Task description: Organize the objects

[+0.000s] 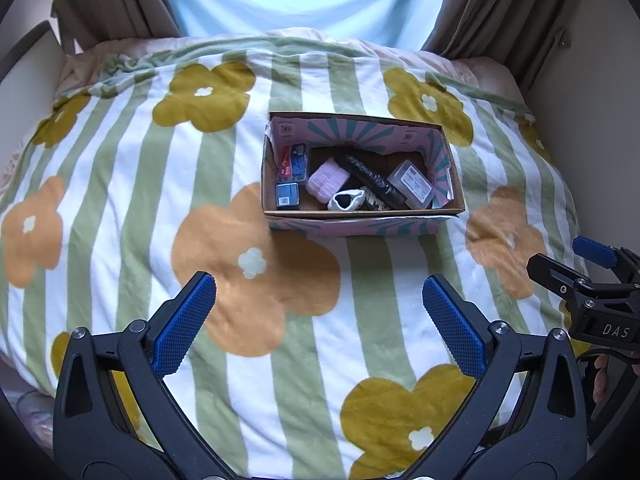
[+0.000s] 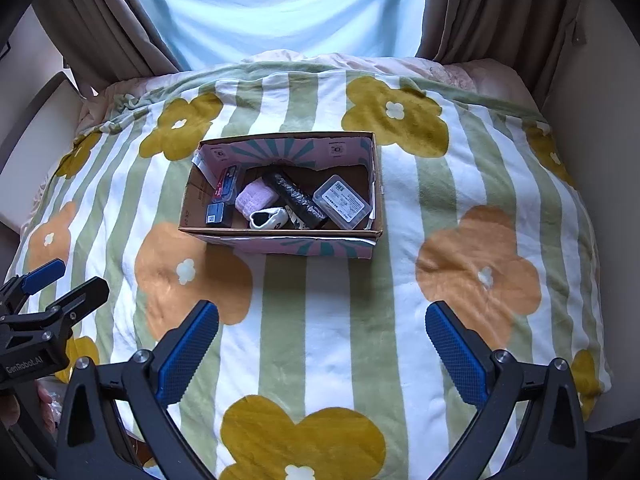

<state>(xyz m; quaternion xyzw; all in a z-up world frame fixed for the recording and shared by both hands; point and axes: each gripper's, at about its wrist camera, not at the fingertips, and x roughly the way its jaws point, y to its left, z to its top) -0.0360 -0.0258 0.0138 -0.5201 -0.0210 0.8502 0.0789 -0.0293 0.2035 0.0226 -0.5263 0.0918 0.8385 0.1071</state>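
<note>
Flowered bed blanket (image 1: 120,208) carries the cardboard box (image 1: 360,224), items inside. Our left claw (image 1: 318,320) and right claw (image 2: 322,344) are spread, empty, well short. Soft bedding may tip the box if we nudge it.

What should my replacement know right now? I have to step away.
Left hand-held gripper: open, empty, above the blanket.
Right hand-held gripper: open, empty, alongside.
The box sits mid-blanket holding the pink pouch, black roll, clear case, white sock and blue packs.
Done: no loose items show on the blanket.
Left: nothing visible; check out of view.
</note>
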